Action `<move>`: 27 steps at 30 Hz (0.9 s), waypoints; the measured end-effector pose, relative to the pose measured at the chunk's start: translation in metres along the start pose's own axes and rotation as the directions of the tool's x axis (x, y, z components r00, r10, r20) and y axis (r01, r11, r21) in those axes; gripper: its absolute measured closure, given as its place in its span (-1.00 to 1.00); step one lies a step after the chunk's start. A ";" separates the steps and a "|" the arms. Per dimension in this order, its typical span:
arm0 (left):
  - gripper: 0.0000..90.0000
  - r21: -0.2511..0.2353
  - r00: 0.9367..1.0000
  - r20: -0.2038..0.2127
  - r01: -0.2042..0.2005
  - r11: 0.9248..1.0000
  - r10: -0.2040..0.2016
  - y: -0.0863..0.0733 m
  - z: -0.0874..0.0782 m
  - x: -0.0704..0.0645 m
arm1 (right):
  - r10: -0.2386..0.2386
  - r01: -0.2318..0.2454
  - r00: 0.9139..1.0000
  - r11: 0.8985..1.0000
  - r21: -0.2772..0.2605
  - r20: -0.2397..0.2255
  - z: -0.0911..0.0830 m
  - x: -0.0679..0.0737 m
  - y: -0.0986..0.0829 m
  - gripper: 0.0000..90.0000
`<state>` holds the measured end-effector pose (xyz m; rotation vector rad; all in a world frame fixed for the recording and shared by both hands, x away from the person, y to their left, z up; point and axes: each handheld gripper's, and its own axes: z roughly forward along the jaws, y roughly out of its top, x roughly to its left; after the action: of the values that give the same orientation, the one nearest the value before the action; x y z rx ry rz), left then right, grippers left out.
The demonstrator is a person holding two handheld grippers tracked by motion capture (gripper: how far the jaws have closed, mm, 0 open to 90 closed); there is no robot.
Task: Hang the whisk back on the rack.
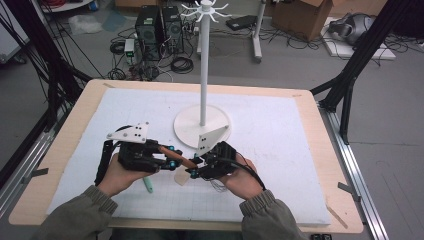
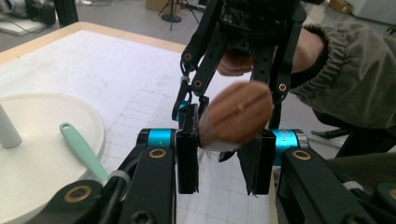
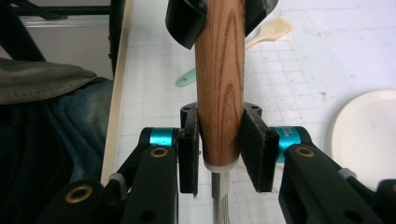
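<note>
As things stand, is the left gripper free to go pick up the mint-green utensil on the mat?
Probably not yet. The left gripper is shut on the wooden handle, which the right gripper also clamps. The mint-green utensil lies close beneath the left hand, otherwise unobstructed.

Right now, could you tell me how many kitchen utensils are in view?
3: the wooden-handled utensil gripped between both grippers, the mint-green utensil on the mat under the left hand, and the wooden spatula beside it. Others may be hidden.

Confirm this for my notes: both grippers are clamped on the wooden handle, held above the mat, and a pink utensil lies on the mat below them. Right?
Not quite: the utensil on the mat is mint green, not pink, as the right gripper view shows. Otherwise it stands: the left gripper and right gripper both clamp the wooden handle.
</note>
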<state>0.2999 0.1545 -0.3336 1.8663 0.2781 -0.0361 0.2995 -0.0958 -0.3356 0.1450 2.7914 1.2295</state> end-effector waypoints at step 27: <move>0.56 -0.092 0.999 -0.027 0.026 0.995 -0.029 0.009 -0.010 0.004 | 0.072 -0.082 0.994 0.988 -0.129 -0.085 0.005 -0.013 0.005 0.60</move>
<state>0.3043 0.1625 -0.3224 1.7729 0.3199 -0.0159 0.3133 -0.0901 -0.3350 0.2003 2.7834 1.4652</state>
